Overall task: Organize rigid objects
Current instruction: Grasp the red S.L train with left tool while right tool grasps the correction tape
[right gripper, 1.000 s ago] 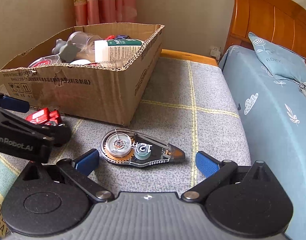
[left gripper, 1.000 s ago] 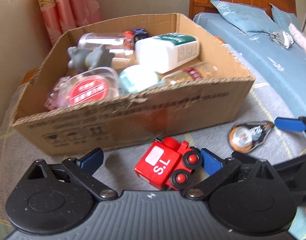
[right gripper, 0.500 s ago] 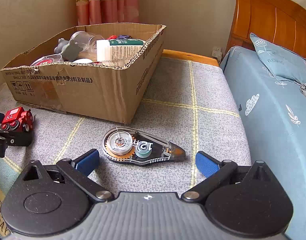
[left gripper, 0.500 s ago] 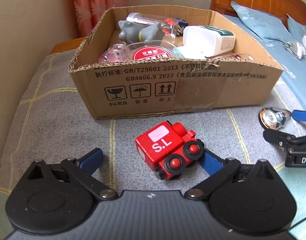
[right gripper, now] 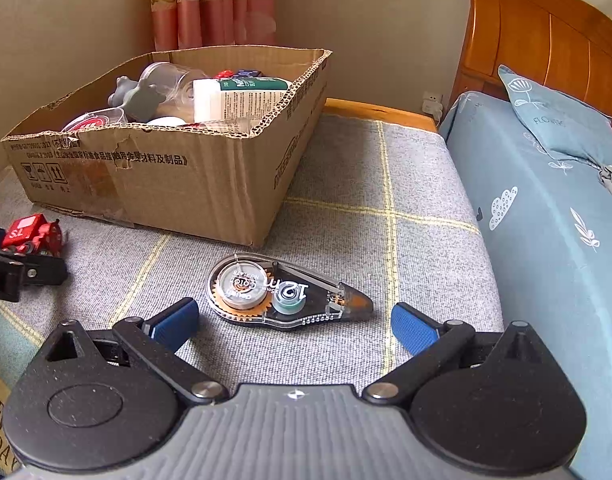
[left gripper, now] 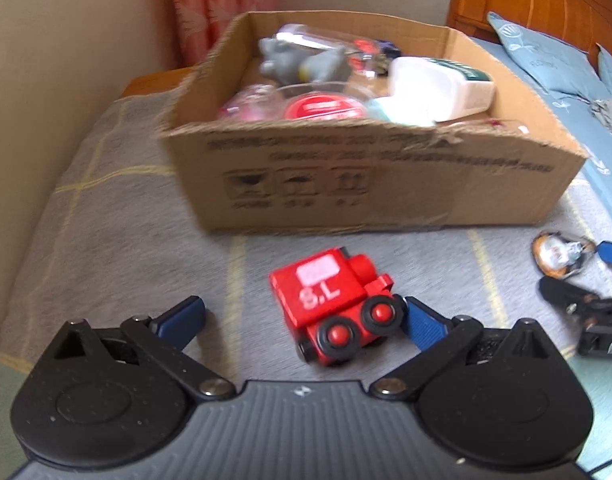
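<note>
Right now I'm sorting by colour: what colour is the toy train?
Red toy train, black wheels; left wrist view.

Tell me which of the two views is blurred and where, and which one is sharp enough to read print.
Left wrist view: motion blur smears the cardboard box print and softens the red toy train; its own gripper stays crisp. Right wrist view: sharp, with the correction tape dispenser lettering and box print legible. Both views bend straight edges, as fisheye lenses do.
</note>
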The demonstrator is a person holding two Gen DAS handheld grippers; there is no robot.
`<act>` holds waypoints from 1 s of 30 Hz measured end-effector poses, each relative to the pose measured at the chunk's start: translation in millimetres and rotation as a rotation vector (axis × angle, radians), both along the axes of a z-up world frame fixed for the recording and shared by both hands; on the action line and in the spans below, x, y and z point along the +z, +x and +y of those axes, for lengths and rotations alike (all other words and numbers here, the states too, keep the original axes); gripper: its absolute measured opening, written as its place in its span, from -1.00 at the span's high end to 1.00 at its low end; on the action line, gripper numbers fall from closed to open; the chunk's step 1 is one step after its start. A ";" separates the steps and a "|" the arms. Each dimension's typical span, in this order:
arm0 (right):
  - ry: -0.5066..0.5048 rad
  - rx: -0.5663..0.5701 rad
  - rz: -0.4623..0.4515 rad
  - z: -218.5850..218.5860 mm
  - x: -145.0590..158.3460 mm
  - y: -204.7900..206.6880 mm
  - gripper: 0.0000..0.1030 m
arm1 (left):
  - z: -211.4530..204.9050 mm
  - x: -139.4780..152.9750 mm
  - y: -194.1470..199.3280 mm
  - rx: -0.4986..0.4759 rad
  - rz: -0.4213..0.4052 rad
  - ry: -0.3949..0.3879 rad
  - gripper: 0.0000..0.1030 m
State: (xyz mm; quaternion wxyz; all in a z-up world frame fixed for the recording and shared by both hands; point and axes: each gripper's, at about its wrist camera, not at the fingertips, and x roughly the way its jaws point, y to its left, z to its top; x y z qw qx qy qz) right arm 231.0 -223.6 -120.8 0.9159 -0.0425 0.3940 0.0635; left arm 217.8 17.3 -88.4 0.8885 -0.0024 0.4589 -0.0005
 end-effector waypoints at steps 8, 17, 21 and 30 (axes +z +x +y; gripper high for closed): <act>0.002 -0.018 -0.005 6.7 -0.4 1.5 -1.00 | 13.3 0.8 -11.1 0.031 -0.028 -0.008 -0.98; 0.007 -0.007 -0.001 18.9 0.5 3.8 -1.00 | 5.5 3.2 -7.6 0.001 -0.048 -0.077 -0.92; 0.009 0.061 -0.015 30.7 0.3 2.6 -1.00 | 4.2 5.6 -6.5 -0.042 -0.060 -0.132 -0.85; 0.010 0.080 -0.021 33.2 1.5 2.8 -1.00 | 6.7 6.3 -7.8 -0.066 -0.076 -0.100 -0.47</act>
